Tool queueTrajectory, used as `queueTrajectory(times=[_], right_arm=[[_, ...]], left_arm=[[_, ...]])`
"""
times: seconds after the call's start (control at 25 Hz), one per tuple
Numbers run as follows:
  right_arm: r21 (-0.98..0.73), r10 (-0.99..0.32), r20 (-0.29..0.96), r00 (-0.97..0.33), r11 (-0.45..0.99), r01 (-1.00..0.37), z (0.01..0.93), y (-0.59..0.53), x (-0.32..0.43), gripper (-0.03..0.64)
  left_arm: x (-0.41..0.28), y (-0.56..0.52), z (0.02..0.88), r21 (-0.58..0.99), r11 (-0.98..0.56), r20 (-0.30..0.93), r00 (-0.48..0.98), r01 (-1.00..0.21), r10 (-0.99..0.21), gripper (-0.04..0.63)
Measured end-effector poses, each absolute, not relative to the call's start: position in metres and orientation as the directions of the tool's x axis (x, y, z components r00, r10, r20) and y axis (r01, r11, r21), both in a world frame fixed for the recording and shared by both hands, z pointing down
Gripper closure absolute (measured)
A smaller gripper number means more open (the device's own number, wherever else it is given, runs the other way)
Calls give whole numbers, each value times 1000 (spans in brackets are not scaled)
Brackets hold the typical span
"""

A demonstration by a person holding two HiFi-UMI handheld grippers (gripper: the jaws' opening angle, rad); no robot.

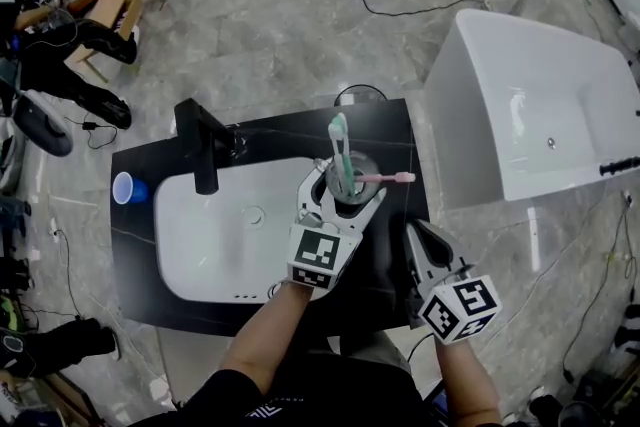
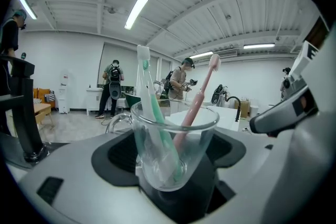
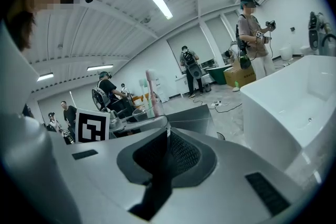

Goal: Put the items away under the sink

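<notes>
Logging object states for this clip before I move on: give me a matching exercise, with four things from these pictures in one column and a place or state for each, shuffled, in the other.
Things:
1. glass cup
2. blue cup
3. right tool
4. faucet

Places or states:
A. on the left end of the counter, beside the sink
B. jaws together, nothing between them
C. black, upright at the sink's edge
D. clamped between the jaws of the left tool

Pairs: 1-D; 2-A; 3-B; 4-C
</notes>
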State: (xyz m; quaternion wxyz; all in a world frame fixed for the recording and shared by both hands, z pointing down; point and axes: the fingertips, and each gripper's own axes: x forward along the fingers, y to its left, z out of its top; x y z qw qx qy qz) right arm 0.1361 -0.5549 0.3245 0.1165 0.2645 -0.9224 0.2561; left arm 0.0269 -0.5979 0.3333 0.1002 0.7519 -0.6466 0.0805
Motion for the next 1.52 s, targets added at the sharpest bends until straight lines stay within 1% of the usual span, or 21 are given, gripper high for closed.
queueTrajectory(times=[0.32, 0.72, 1.16, 1.52], right_arm=[[-387, -436, 335, -835, 744, -544, 303, -513, 125, 577], [-366, -450, 305, -840, 758, -539, 280, -435, 107, 577], [-347, -447, 283, -849, 777, -525, 270, -341, 85, 577], [-341, -475, 267, -838, 767, -543, 266, -252, 77, 577]], left_arm=[[19, -550, 307, 37, -156, 226, 160, -987, -961, 216], [1, -459, 282, 26, -160, 223, 162, -987, -961, 216], [-19, -351, 275, 24, -151, 217, 153, -988, -964, 215], [-28, -262, 267, 3, -182, 210, 179, -983, -961, 216]])
